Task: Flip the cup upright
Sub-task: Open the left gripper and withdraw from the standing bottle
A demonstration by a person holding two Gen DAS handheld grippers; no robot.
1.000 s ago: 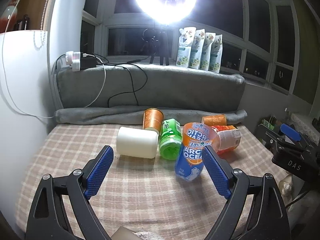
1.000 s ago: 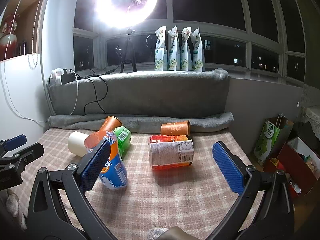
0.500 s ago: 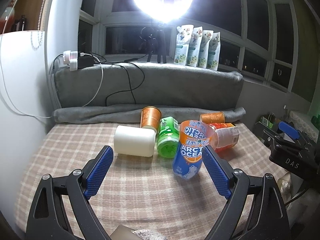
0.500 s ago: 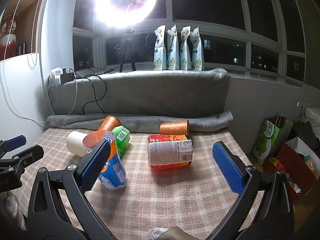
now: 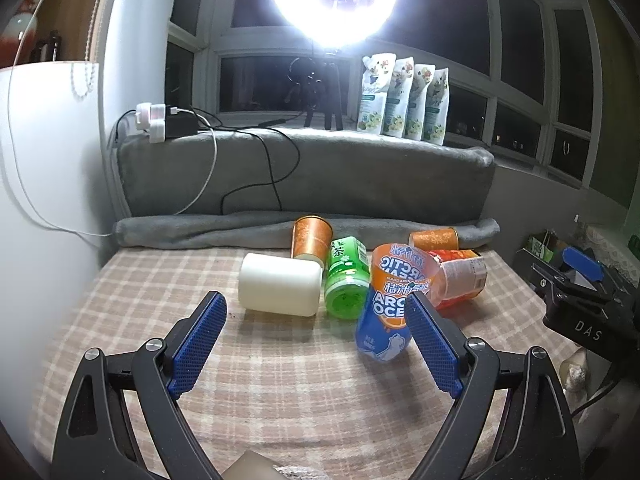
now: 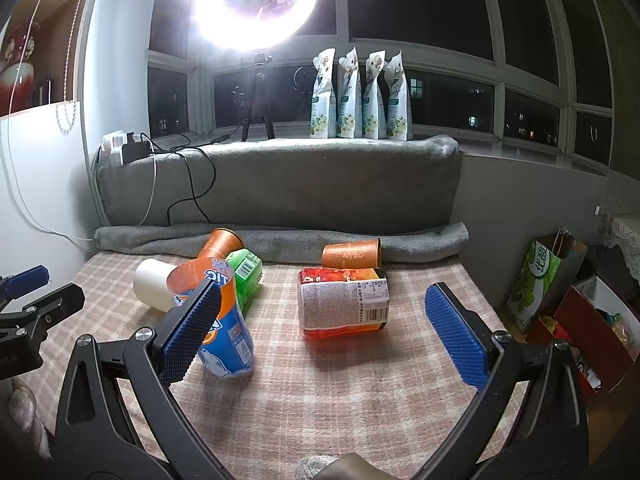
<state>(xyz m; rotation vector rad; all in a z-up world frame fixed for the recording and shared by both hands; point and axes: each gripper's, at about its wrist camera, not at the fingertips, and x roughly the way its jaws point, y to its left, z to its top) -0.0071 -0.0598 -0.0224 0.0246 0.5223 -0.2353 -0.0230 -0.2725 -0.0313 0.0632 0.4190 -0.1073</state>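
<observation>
Several cups lie on the checked tablecloth (image 5: 280, 380). A blue and orange Arctic Ocean cup (image 5: 388, 304) stands tilted on its narrow end; it also shows in the right wrist view (image 6: 224, 320). A white cup (image 5: 280, 290), a green cup (image 5: 346, 280), an orange cup (image 5: 311, 238), a second orange cup (image 5: 434, 239) and a red labelled cup (image 5: 460, 276) lie on their sides. My left gripper (image 5: 316, 344) is open and empty, in front of the white and blue cups. My right gripper (image 6: 324, 332) is open and empty, in front of the red labelled cup (image 6: 344, 304).
A rolled grey blanket (image 5: 240, 232) borders the far edge. A grey padded sill (image 6: 280, 184) carries cables, a power strip (image 5: 160, 124), several pouches (image 6: 360, 96) and a ring light (image 6: 256, 4). A white wall (image 5: 40, 200) is left; bags (image 6: 548, 276) stand right.
The left wrist view has shifted slightly, so the cups sit a little lower and more to the left. The right gripper has barely moved. Both stay open.
</observation>
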